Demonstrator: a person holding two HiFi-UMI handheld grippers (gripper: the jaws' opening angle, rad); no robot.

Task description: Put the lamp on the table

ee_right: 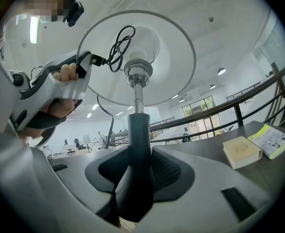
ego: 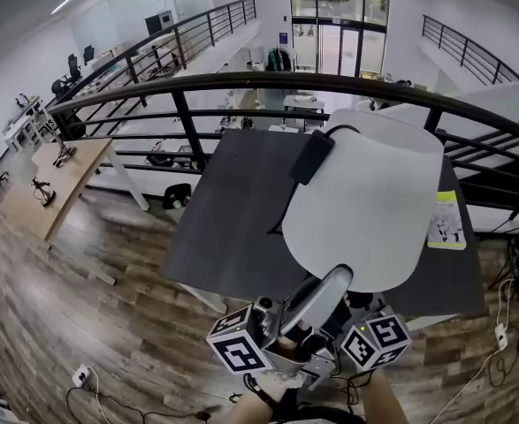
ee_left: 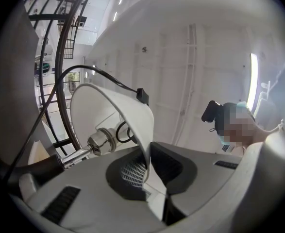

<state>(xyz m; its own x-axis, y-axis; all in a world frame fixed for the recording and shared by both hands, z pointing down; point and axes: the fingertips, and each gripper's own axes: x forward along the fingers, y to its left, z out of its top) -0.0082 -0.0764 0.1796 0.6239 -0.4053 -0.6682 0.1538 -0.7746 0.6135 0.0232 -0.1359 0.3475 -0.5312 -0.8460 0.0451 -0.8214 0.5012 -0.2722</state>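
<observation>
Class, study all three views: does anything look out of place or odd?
Yes: the lamp is held in the air, not standing on the table; the left gripper pinches its shade, the right gripper its stem, and its cord drapes over the shade.

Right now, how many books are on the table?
2: a beige book and a yellow-edged booklet next to it, both on the table. The lamp may hide more.

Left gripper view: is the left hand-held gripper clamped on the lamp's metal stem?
No, the left hand-held gripper pinches the rim of the white lampshade; the metal stem lies beside it.
</observation>
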